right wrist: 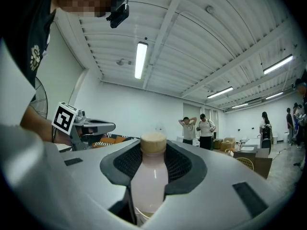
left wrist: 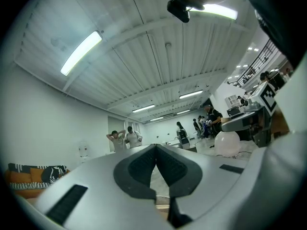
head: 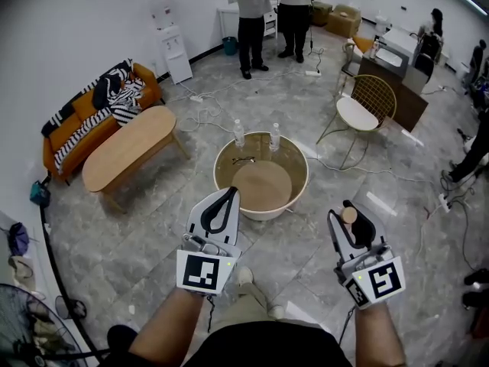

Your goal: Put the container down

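My right gripper [head: 348,209] is shut on a small bottle [head: 349,215] with a milky pale body and a tan cap. In the right gripper view the bottle [right wrist: 149,181] stands upright between the dark pads [right wrist: 182,164], its cap [right wrist: 153,142] level with the jaw tips. My left gripper [head: 228,195] is shut with nothing in it; in the left gripper view [left wrist: 156,150] its pads meet at the tip. Both grippers point level toward a round cream-rimmed table [head: 263,213] with a brown top, just ahead of them and nearer the left gripper.
Two clear bottles [head: 239,134] [head: 275,138] stand on the round table's far edge, with spectacles [head: 243,160] lying near them. An oval wooden table [head: 128,146] and orange sofa [head: 72,132] are at left, a gold wire chair [head: 365,102] at right. Two people [head: 263,14] stand far ahead. Cables cross the floor.
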